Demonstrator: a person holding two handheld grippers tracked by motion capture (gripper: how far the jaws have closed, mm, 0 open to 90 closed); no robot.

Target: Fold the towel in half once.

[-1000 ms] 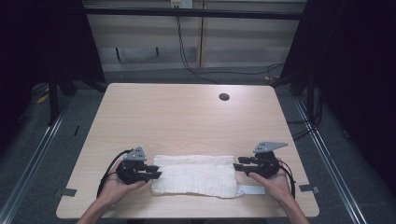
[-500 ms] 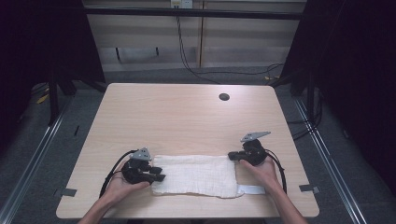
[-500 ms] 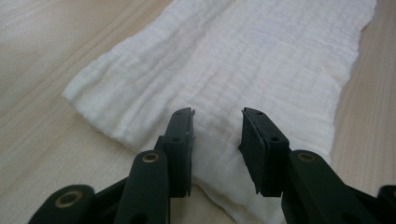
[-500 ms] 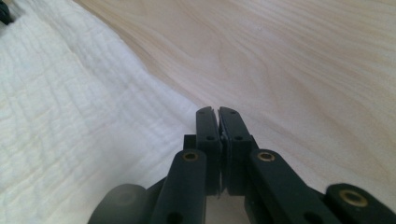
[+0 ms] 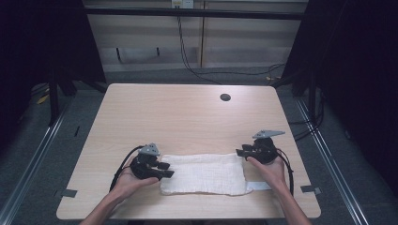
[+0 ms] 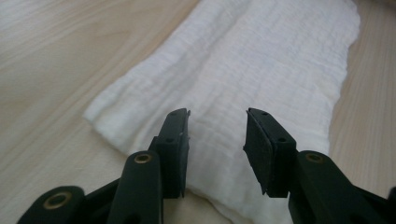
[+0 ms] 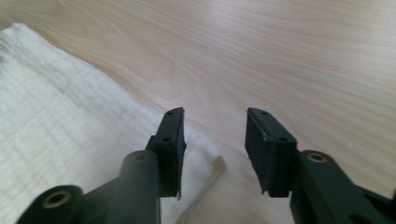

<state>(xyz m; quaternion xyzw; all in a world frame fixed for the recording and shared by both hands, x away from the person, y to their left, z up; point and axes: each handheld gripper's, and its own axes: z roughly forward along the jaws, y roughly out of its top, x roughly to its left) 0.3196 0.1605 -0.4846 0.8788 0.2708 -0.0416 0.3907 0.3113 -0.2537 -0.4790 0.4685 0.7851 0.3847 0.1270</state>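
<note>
The white cloth [image 5: 202,174] lay folded into a long band along the near edge of the surface [image 5: 187,117], so the folding looked partly done; a further fold, likely end over end, seemed left, and a narrow strip [image 5: 259,186] still poked out at the band's right end. The left tongs [image 5: 164,169] sat over the cloth's left end, jaws having just been opening, apart with cloth beneath them but nothing pinched, as the left gripper view [image 6: 217,133] showed. The right tongs [image 5: 240,152] hovered at the far right corner of the cloth, jaws likewise just opened and apart, holding nothing, that corner just beside one jaw in the right gripper view [image 7: 215,133]. Beyond the cloth the surface was bare wood up to a small dark hole [image 5: 225,97], leaving plenty of room forward; little margin remained toward the near edge.
</note>
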